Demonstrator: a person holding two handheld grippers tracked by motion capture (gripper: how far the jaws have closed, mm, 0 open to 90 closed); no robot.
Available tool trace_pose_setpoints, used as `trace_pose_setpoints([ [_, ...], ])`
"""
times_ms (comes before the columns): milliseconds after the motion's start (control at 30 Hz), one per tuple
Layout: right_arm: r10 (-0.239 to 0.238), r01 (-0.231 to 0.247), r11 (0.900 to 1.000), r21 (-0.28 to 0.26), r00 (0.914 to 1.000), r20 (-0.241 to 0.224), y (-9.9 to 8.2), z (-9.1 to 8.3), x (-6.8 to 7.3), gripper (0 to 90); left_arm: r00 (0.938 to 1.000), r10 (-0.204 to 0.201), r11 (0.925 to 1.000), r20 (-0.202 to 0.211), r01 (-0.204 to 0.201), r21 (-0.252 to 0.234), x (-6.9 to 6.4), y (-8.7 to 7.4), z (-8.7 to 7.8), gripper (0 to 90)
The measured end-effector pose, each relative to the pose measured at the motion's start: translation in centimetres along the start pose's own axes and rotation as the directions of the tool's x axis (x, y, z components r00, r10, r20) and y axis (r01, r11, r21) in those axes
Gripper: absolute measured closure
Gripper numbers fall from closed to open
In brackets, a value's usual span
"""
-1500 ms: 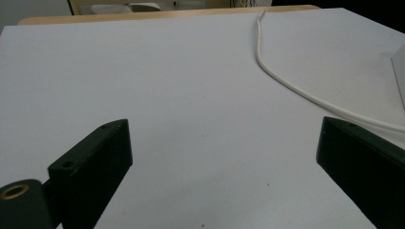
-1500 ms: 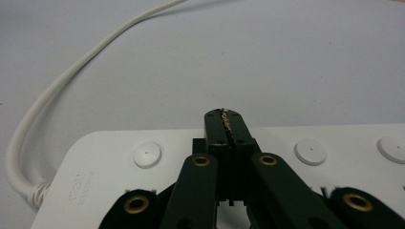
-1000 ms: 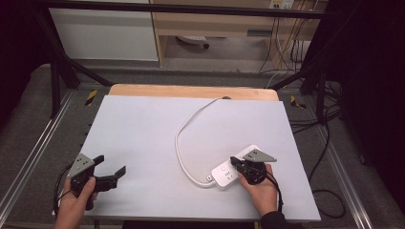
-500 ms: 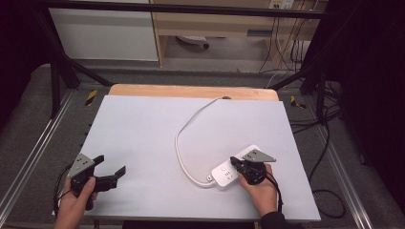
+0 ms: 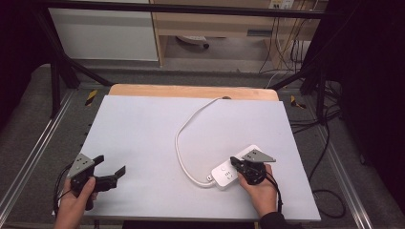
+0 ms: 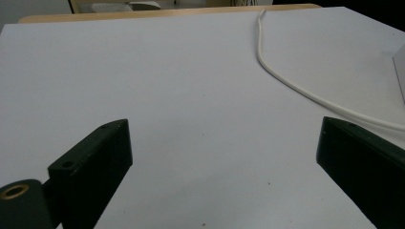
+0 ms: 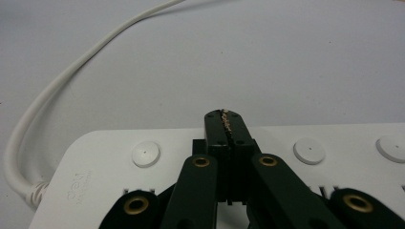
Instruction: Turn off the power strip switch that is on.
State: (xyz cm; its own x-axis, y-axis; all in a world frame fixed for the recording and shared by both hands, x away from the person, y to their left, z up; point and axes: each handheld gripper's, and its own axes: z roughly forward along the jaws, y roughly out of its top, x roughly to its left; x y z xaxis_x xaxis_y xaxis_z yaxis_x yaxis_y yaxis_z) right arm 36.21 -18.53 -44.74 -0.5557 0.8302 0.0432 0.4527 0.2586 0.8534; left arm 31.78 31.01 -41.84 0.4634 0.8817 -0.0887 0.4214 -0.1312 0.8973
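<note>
A white-topped table (image 5: 143, 133) stands on a grey floor, with a wooden edge along its far side and pale cabinets beyond. The landmark is a white power strip (image 5: 228, 174) lying flat on the near right part of the table. Its white cord (image 5: 180, 143) leaves the strip's left end, loops left and runs away to the far edge.

The right gripper (image 5: 235, 164), held in the person's right hand (image 5: 260, 191), sits directly over the strip. In the right gripper view its jaws are pressed together with no gap, tips resting above the strip's top face (image 7: 95, 162) between two round buttons.

The left gripper (image 5: 111, 172) is well to the left of the strip, near the table's front left corner. Its jaws stand wide apart over bare tabletop, holding nothing.
</note>
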Motion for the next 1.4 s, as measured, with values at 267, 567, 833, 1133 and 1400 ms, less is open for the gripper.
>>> trace_pose_setpoints([
  [267, 0.032, -0.032, 0.9994, -0.009, 0.9994, -0.015, 0.1, -0.4, -0.2, 84.5, 1.0, 0.0, 1.0, -0.001, 0.0, -0.005, 0.0, 0.0, -0.1, 4.9],
  [567, 0.017, -0.017, 0.9991, -0.038, 0.9999, 0.002, 0.6, -0.8, 0.0, 74.3, 1.0, 0.0, 1.0, 0.001, 0.0, -0.007, 0.0, 0.0, 0.0, 4.9],
  [833, 0.034, -0.032, 0.9977, -0.06, 0.9991, 0.026, 1.0, -1.1, -0.2, 57.5, 1.0, 0.003, 1.0, 0.001, -0.003, -0.004, 0.0, 0.0, 0.0, 4.9],
  [1133, 0.054, -0.052, 0.996, -0.073, 0.9982, 0.025, 1.6, -1.1, -0.2, 33.2, 1.0, 0.004, 1.0, 0.002, -0.004, -0.003, 0.0, 0.0, 0.0, 4.9],
  [1400, 0.067, -0.067, 0.9964, -0.053, 0.9977, 0.009, 2.3, -1.1, 0.1, 17.4, 1.0, 0.002, 1.0, 0.003, -0.002, 0.0, 0.0, 0.0, 0.1, 4.9],
])
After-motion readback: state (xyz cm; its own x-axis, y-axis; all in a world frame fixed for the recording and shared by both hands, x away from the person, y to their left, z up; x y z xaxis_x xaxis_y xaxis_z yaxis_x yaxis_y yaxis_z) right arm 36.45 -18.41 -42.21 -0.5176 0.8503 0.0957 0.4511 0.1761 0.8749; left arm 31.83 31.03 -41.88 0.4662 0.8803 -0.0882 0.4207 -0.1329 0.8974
